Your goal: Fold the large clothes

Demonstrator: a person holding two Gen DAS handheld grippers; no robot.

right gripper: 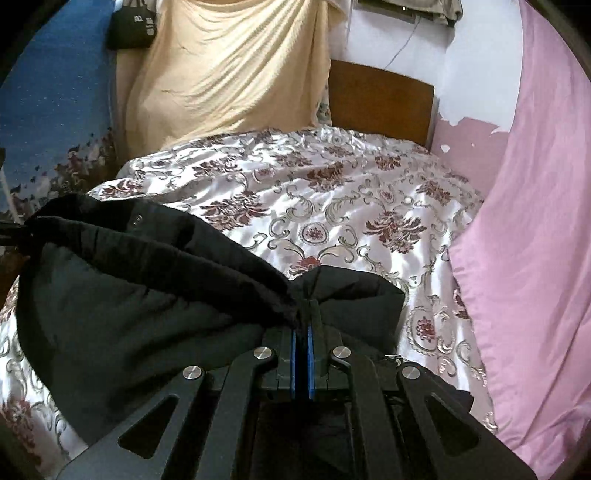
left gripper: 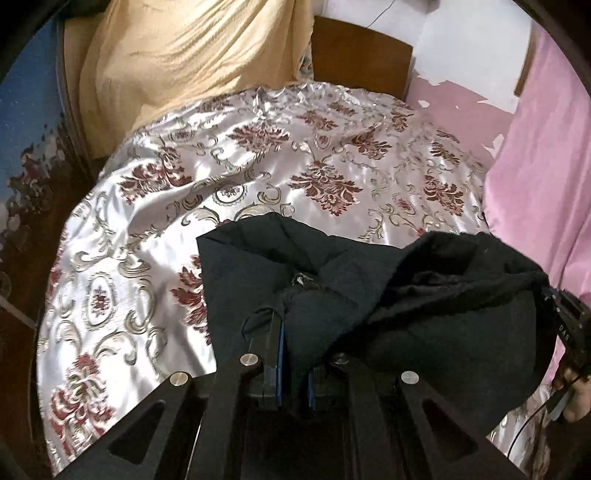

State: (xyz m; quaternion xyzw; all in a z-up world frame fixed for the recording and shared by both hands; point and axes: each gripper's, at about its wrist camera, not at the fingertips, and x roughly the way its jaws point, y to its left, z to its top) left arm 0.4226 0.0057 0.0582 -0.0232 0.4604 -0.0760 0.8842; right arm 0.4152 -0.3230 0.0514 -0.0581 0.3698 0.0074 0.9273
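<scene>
A large black padded jacket (left gripper: 424, 295) hangs between both grippers above the bed. My left gripper (left gripper: 286, 302) is shut on a bunched edge of the jacket, whose fabric covers the fingertips. In the right wrist view the same black jacket (right gripper: 122, 302) spreads to the left, its fleecy collar edge running up to the far left. My right gripper (right gripper: 304, 306) is shut on a pinched fold of it. The right gripper's body (left gripper: 567, 321) and the hand holding it show at the right edge of the left wrist view.
The bed carries a shiny silver bedspread (left gripper: 258, 158) with dark red flowers. A beige cloth (right gripper: 229, 70) hangs at the back left, a wooden headboard (right gripper: 380, 96) behind, a pink cloth (right gripper: 532, 221) along the right. A black bag (right gripper: 131, 26) hangs top left.
</scene>
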